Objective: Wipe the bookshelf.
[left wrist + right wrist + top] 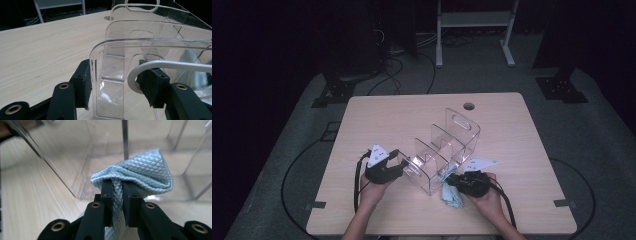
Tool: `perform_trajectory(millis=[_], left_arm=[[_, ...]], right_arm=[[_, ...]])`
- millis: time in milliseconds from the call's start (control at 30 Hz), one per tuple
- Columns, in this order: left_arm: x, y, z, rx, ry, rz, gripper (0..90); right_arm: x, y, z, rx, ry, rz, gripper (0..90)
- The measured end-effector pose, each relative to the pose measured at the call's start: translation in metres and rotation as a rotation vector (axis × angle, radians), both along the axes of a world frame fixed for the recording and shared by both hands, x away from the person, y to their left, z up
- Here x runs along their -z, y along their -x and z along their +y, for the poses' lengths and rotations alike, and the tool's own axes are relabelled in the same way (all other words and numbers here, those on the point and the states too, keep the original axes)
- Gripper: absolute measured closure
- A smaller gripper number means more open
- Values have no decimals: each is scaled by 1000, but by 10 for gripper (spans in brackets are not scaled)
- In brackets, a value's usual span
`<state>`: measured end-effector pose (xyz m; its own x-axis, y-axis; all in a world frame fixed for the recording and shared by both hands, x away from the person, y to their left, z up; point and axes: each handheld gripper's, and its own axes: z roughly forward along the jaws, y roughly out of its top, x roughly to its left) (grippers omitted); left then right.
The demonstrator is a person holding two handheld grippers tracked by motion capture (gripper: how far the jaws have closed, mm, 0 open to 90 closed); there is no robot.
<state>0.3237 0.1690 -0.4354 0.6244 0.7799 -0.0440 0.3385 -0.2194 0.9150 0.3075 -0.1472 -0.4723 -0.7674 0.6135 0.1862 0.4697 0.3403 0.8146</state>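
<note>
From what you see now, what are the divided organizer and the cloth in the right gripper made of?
Organizer: likely clear hard plastic, glossy; the table shows through its walls and the edges catch light. Cloth: seemingly pale blue-green microfibre, matte, with a fine diamond weave, folding softly in the right gripper.

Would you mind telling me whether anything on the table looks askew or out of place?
Nothing looks damaged or spilled. The clear organizer sits diagonally across the table, steadied at its end wall by the left gripper; the right gripper pinches a bunched pale-blue cloth.
</note>
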Motion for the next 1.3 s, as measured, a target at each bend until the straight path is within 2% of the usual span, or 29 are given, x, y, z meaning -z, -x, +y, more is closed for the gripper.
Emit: perform_trajectory(millis=[67, 133, 267, 400, 467, 600, 667, 767, 833, 967, 1100, 1300], left_arm=[[0, 0, 0, 2, 3, 4, 462], [0, 1, 0, 4, -2, 3, 461], [0, 0, 1, 4, -3, 0, 461], [0, 0, 1, 0, 2, 5, 461], [0, 0, 1, -3, -1, 3, 460], [-1, -1, 1, -13, -14, 2, 455], [-1, 0, 0, -37, -11, 5, 435], [-2, -1, -1, -67, -32, 8, 362], [-2, -1, -1, -78, -32, 13, 345], [-3, 1, -2, -69, -37, 2, 458], [-3, 0, 1, -62, -32, 7, 464], [-2, 0, 13, -14, -18, 0, 466]], right_arm=[[-10, 2, -3, 8, -9, -24, 798], [-7, 0, -3, 8, -8, -20, 798], [9, -6, 1, 0, 29, 37, 796], [-3, -3, -4, 10, 3, 3, 796], [-5, -4, -4, 12, 1, 2, 797], [10, -9, 0, 8, 30, 45, 797], [10, -9, -1, 9, 21, 54, 797], [5, -7, -4, 15, 5, 46, 798], [3, -5, -8, 19, -6, 37, 799], [-4, -2, -18, 36, -45, 31, 800], [-11, -1, -27, 61, -55, 17, 800], [-30, 0, -45, 121, -95, -44, 801]])
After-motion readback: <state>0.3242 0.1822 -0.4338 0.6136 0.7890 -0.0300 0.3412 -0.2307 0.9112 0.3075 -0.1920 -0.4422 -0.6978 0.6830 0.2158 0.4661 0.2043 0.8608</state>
